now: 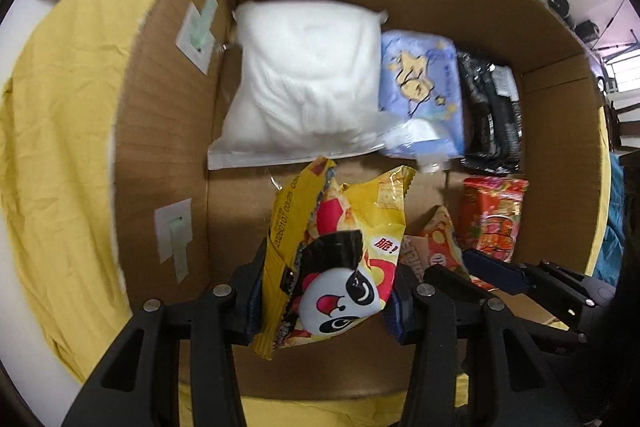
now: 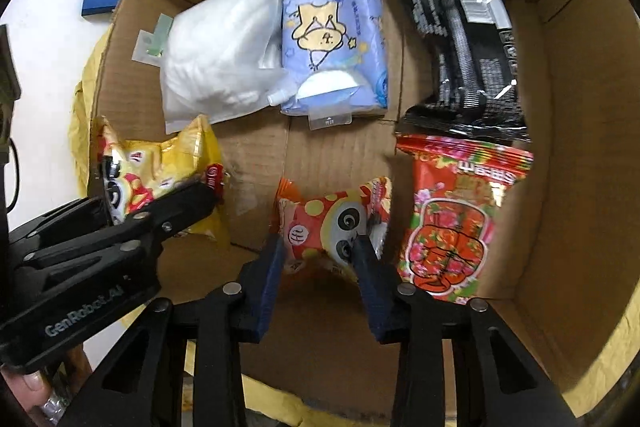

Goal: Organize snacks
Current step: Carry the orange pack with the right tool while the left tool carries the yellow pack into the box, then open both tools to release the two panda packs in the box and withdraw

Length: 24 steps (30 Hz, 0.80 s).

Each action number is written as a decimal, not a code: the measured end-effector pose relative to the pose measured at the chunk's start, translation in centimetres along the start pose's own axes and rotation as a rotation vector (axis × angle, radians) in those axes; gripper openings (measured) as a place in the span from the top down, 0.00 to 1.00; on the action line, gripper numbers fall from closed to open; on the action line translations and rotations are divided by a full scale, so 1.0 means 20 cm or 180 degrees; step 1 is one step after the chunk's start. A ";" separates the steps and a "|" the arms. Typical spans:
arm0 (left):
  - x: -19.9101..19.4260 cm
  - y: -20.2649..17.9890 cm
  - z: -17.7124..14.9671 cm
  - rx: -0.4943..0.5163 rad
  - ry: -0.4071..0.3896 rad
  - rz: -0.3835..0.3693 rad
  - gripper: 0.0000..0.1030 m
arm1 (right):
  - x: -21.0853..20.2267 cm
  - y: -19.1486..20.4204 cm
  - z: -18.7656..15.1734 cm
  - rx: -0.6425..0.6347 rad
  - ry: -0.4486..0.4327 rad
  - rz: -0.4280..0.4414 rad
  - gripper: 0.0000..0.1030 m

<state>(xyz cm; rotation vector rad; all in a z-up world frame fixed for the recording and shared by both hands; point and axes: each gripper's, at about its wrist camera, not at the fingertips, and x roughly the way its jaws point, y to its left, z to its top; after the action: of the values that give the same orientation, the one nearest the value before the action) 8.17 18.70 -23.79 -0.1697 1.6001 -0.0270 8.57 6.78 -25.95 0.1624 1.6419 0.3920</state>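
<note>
Over the cardboard box, the left gripper pinches a yellow snack bag while the right gripper clamps an orange one

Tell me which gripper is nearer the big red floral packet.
Right. The right gripper, shut on the orange panda bag, sits just beside the red floral packet; the left gripper, holding the yellow panda bag, is farther off.

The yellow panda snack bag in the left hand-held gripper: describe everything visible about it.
The yellow panda snack bag is a glossy, crinkled foil-like packet printed with a cartoon panda face, red and yellow patches and a barcode strip along one edge. It looks puffed and sealed. The left hand-held gripper is shut on its lower part, holding it roughly upright, tilted, inside the cardboard box near the left wall. Whether it touches the floor is unclear.
</note>
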 end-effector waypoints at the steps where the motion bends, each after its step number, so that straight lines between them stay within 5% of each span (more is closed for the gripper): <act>1: 0.02 0.01 0.00 -0.0013 0.0028 -0.0012 0.57 | 0.01 0.01 0.01 -0.0012 -0.0001 -0.0021 0.63; 19: 0.12 0.07 -0.01 -0.0079 0.0304 0.0049 0.51 | 0.00 -0.04 0.06 0.0063 0.0095 -0.0166 0.57; 24: 0.03 0.07 -0.03 -0.0081 0.0134 0.0053 0.37 | -0.10 -0.09 0.04 0.0045 0.0018 -0.0265 0.50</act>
<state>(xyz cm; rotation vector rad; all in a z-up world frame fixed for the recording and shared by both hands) 7.45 19.95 -24.59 -0.1764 1.6442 0.0028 9.76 4.67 -24.79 0.1033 1.6517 0.3178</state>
